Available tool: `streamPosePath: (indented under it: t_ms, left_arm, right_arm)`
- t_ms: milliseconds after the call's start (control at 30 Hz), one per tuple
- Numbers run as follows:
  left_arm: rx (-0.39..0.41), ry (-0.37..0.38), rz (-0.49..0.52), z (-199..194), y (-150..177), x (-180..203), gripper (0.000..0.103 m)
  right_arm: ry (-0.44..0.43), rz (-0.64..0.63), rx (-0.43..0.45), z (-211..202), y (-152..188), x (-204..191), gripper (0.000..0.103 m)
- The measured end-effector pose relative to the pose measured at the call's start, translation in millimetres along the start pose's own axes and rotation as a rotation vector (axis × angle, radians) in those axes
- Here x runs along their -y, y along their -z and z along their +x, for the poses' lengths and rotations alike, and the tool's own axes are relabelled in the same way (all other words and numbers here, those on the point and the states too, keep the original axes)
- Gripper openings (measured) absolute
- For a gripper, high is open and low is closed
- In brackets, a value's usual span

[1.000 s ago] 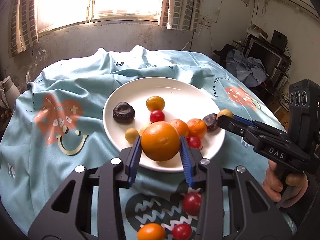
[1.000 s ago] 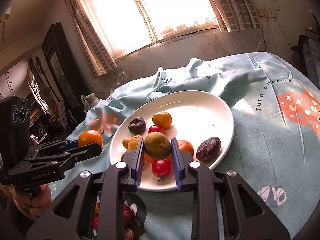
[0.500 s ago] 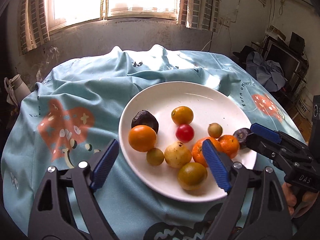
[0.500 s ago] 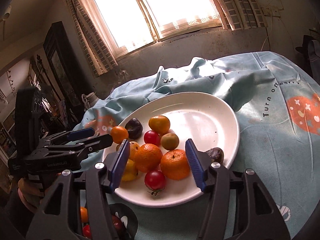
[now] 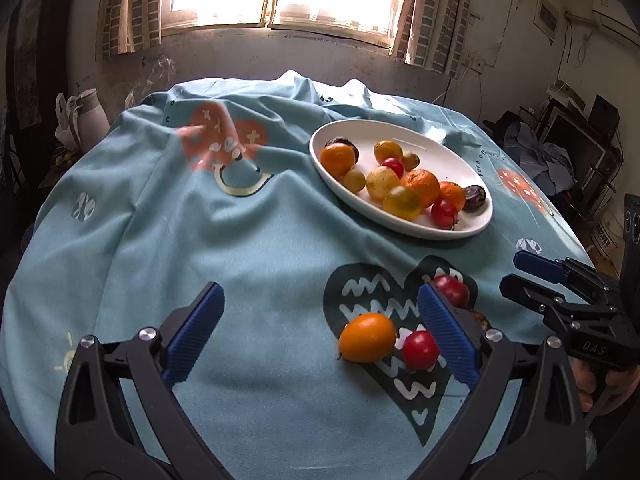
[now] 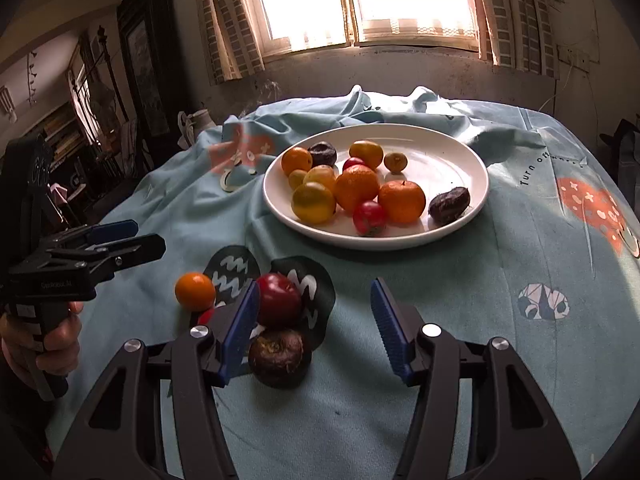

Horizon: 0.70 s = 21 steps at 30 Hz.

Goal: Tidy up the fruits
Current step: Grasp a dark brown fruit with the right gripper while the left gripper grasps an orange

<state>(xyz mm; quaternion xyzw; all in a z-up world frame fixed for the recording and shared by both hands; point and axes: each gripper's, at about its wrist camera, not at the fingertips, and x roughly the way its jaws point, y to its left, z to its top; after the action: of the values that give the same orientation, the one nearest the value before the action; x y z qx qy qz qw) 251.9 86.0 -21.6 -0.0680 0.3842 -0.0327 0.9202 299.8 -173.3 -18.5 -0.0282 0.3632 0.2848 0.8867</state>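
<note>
Left gripper (image 5: pixel 320 330): jaws spread wide, holding nothing, hovering low over the tablecloth (image 5: pixel 240 240). An orange fruit (image 5: pixel 367 337) and a small red fruit (image 5: pixel 420 350) lie on the cloth between its fingers, close to the right finger, touching neither pad as far as can be seen. A larger red fruit (image 5: pixel 452 290) lies just past that finger's tip.

Right gripper (image 6: pixel 314 322): jaws wide apart, empty. The large red fruit (image 6: pixel 279 300) sits against the inner side of its left finger; whether it touches is unclear. A dark wrinkled fruit (image 6: pixel 279 357) lies just below it, beside the same finger.

All four loose fruits rest on or around a dark heart print (image 6: pixel 296 280) in the cloth, near the front edge.

White plate (image 6: pixel 460 160): stands farther back on the cloth, well apart from both grippers. It carries two large oranges, a smaller orange, several yellow and yellow-green fruits, two small red ones and two dark wrinkled ones, clustered toward its near and left side.

Surroundings: bright window (image 6: pixel 360 0) with curtains behind the table.
</note>
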Motion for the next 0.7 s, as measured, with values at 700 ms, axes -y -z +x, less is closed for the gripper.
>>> streamPosePath:
  t_ms: [700]
  left_arm:
    - [0.073,-0.026,-0.011,-23,0,-4,0.099]
  right_arm:
    - [0.017,-0.125,-0.153,32,23,-31,0.045]
